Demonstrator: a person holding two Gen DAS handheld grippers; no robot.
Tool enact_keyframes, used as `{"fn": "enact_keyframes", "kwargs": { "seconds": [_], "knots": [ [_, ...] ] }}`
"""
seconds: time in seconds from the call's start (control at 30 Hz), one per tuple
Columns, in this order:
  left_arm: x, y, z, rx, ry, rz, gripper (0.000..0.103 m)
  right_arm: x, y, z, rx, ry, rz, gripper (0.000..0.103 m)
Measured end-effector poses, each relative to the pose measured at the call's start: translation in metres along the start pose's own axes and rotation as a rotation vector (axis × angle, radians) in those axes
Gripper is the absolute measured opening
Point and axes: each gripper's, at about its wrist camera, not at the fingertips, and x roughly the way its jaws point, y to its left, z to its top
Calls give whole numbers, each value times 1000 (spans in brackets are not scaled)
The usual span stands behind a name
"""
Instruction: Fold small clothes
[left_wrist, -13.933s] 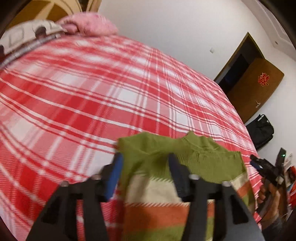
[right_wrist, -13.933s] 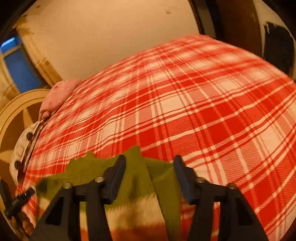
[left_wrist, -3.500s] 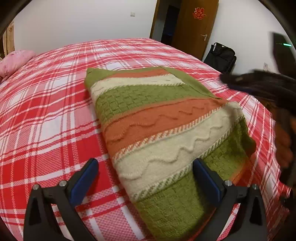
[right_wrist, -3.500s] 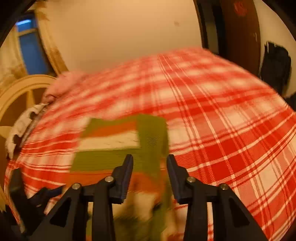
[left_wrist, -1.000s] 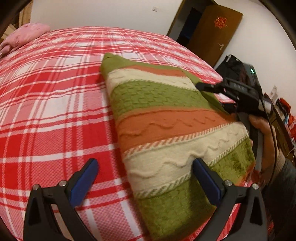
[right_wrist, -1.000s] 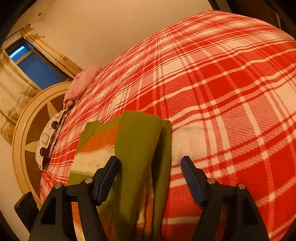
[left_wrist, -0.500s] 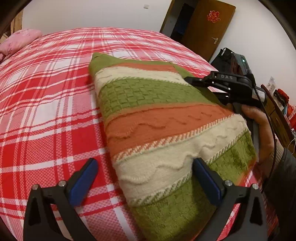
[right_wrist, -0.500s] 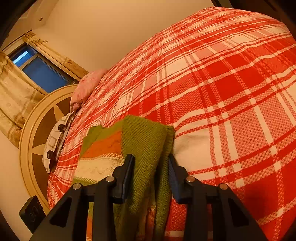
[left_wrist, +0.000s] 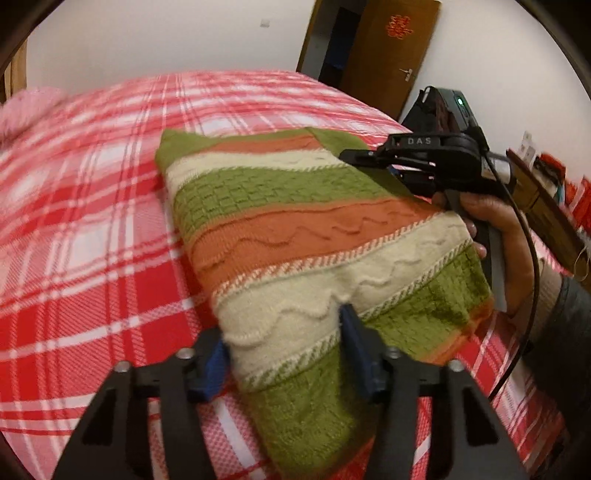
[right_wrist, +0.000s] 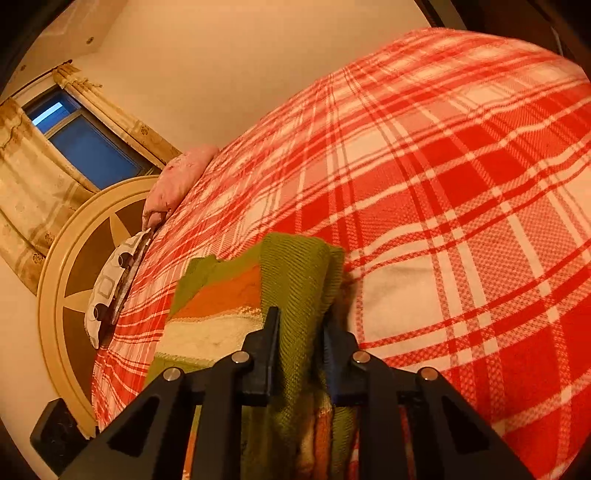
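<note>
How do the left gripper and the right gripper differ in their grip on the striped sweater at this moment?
The left gripper pinches a wide bunch of the cream and green stripes of the striped sweater; the right gripper clamps a narrow green fold at the opposite side. The left pads are blue, the right fingers look mostly black. Both have just been closing and now press on the knit, which lies on the plaid bedspread.

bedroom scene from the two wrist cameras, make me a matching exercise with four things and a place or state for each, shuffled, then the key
Things
1. striped green, orange and cream knitted sweater
2. pink pillow
3. brown wooden door
4. left gripper

Places or states
A. at the head of the bed, by the round headboard
B. standing past the far end of the red plaid bedspread
C. folded, lying on the bedspread
D. pinching the sweater's near end

Pairs: 1-C, 2-A, 3-B, 4-D
</note>
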Motion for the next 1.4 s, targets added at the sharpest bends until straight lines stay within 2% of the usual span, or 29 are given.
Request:
{"fn": "enact_keyframes", "kwargs": {
  "seconds": [0.07,0.23,0.6,0.87,1.4],
  "knots": [
    [-5,-1,0,3,-10,0,44,-5,4,0,-4,-14,1,21],
    [-13,4,-2,-19,-27,-10,37,-14,14,-3,-2,-37,3,20],
    [-48,9,-7,-5,-78,-33,34,-29,49,-15,-28,-36,36,20],
    [-82,28,-24,-24,-99,3,33,-22,87,-40,-27,-12,103,19],
    [-162,74,-69,-103,-163,128,33,17,203,-83,-112,69,231,19]
  ]
}}
